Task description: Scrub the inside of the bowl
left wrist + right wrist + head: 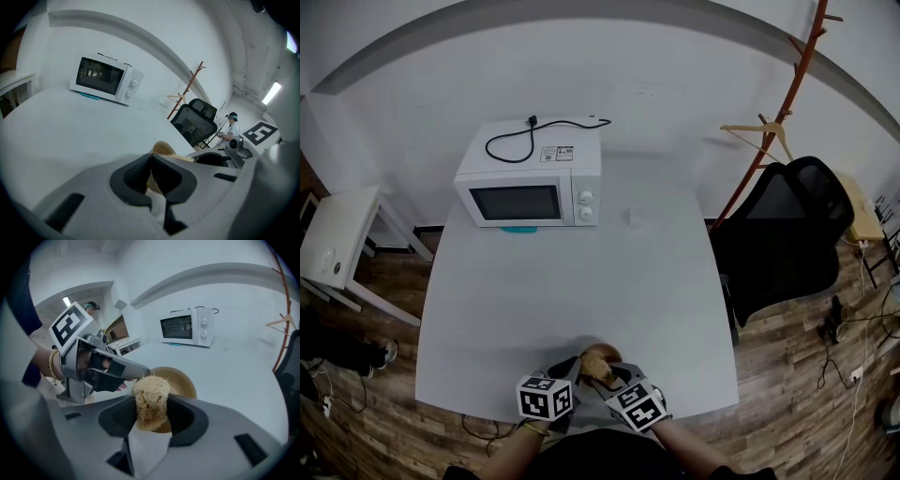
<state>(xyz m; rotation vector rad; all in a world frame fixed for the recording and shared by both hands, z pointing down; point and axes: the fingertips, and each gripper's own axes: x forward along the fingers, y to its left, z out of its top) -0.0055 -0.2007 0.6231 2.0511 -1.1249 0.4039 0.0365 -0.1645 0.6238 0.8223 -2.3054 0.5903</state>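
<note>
White table [581, 281] filled most of the head view, with a microwave [530, 183] at its far edge, a black cord [525, 136] looped on the microwave's top, and a black chair [787, 234] off the table's right side.

At the near edge, close to the person, sat the tan bowl [607, 352], squeezed between the two tools. It was round, and its mouth faced up, showing its inside to the right gripper view. No view made clear whether its base rested on the table or was raised off it.

The left gripper [151, 157] had its jaws drawn nearly together, with the bowl's thin rim pinched between the pads. Seen from the right gripper view, it reached in from the left and pointed slightly downward at that rim.

The right gripper [605, 375] was clamped on a fibrous, straw-coloured scrubber [151, 397]. The scrubber's long axis ran roughly along the jaws. Its lower part was caught between the pads, and its rounded free end stuck out past the tips toward the bowl. That end lay over the near rim, just beside the left gripper's tips. No view settled whether the fibres touched the bowl's inner wall.
</note>
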